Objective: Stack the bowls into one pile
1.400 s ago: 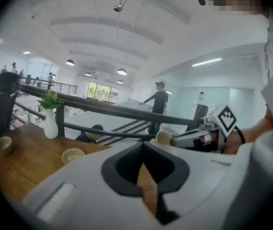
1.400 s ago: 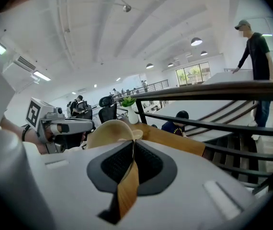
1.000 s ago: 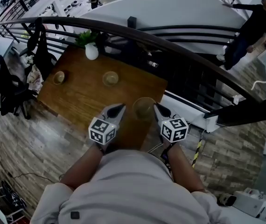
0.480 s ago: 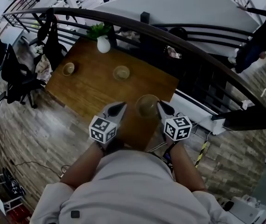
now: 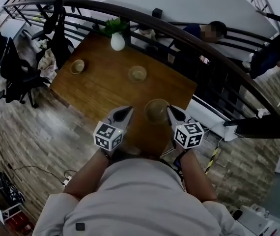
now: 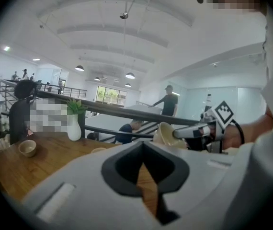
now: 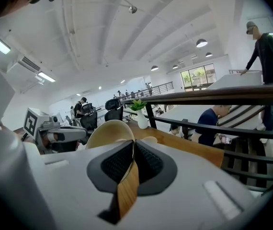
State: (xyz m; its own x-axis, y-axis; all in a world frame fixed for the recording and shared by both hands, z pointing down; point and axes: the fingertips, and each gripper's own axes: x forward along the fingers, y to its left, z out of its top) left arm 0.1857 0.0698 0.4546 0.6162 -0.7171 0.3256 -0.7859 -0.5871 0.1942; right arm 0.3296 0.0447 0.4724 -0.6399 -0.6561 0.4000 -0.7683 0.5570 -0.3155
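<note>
Brown wooden table [image 5: 100, 90] by a railing: right gripper [image 5: 170, 110] is pinching the rim of a round beige bowl [image 5: 156, 110], and left gripper [image 5: 127, 111] is pressed together, empty.

Table [image 5: 100, 90] wood, visible grain, smooth satin finish. Held bowl [image 5: 156, 110] pale beige, matt, ceramic-looking; middle bowl [image 5: 137, 73] and far bowl [image 5: 77, 66] look the same. Vase [image 5: 117, 42] white, glossy. Railing [image 5: 179, 31] dark metal, smooth, slight sheen. Floor [image 5: 32, 132] wood-look planks, matt. Left gripper [image 6: 143, 143] and right gripper [image 7: 133, 143] shells grey matt plastic; pads [image 7: 115, 163] dark, ribbed, rubbery
</note>
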